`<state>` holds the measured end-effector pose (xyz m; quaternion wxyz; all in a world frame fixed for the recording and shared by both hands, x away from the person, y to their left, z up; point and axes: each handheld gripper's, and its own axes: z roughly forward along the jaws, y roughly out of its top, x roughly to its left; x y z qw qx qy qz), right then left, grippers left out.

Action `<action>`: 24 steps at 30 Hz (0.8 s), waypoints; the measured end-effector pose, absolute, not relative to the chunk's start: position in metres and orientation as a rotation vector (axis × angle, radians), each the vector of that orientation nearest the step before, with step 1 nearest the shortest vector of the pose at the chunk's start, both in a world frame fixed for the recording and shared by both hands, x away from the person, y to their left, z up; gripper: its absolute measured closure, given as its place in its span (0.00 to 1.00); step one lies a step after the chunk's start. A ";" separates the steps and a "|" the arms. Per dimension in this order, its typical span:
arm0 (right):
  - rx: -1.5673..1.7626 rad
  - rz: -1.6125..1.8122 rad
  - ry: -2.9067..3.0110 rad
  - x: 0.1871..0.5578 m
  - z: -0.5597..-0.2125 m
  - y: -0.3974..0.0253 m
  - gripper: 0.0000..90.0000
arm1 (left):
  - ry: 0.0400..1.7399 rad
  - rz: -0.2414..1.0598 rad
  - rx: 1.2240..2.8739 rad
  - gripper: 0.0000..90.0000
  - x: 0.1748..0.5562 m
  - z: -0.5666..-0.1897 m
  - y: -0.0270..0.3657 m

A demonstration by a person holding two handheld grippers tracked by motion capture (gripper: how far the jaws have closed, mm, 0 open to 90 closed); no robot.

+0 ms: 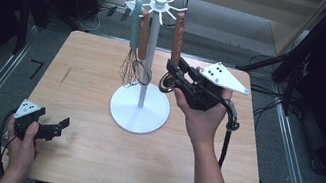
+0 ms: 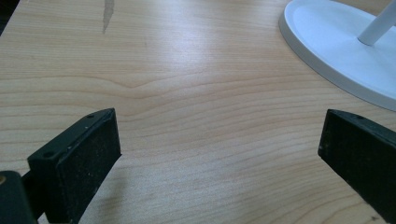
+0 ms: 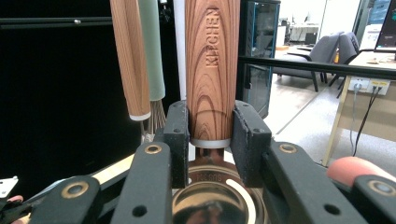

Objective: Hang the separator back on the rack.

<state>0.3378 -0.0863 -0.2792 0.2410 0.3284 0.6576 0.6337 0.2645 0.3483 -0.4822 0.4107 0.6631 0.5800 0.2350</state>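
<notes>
We see a pale wooden surface (image 1: 88,159) on a grey floor, dark equipment around it. Our right tool (image 3: 211,135) is clamped on the wooden handle (image 3: 212,70) of a utensil hanging from the white rack (image 1: 141,99). Just left of it hang a whisk (image 1: 133,40) and another handle (image 1: 144,37). Our left tool (image 1: 63,125) rests wide apart, with the rack base (image 2: 336,46) ahead to its right.

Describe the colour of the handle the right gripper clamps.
Reddish-brown wood grain handle, clearest in the right gripper view.
</notes>
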 end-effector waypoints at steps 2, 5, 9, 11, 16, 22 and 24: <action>0.895 1.735 1.799 0.338 -0.279 -0.086 0.79 | 1.460 0.592 1.669 0.00 0.265 -0.482 0.348; 0.896 1.738 1.810 0.340 -0.279 -0.086 0.79 | 1.458 0.592 1.669 0.00 0.265 -0.482 0.348; 0.902 1.748 1.827 0.342 -0.280 -0.085 0.79 | 1.460 0.592 1.669 0.00 0.265 -0.482 0.348; 0.904 1.750 1.838 0.343 -0.281 -0.085 0.79 | 1.459 0.592 1.668 0.00 0.265 -0.482 0.348; 0.904 1.756 1.849 0.345 -0.282 -0.085 0.78 | 1.459 0.591 1.668 0.00 0.265 -0.482 0.348; 0.909 1.758 1.857 0.345 -0.281 -0.086 0.77 | 1.459 0.592 1.671 0.00 0.264 -0.482 0.348; 0.909 1.758 1.856 0.345 -0.281 -0.086 0.76 | 1.458 0.592 1.670 0.00 0.264 -0.482 0.348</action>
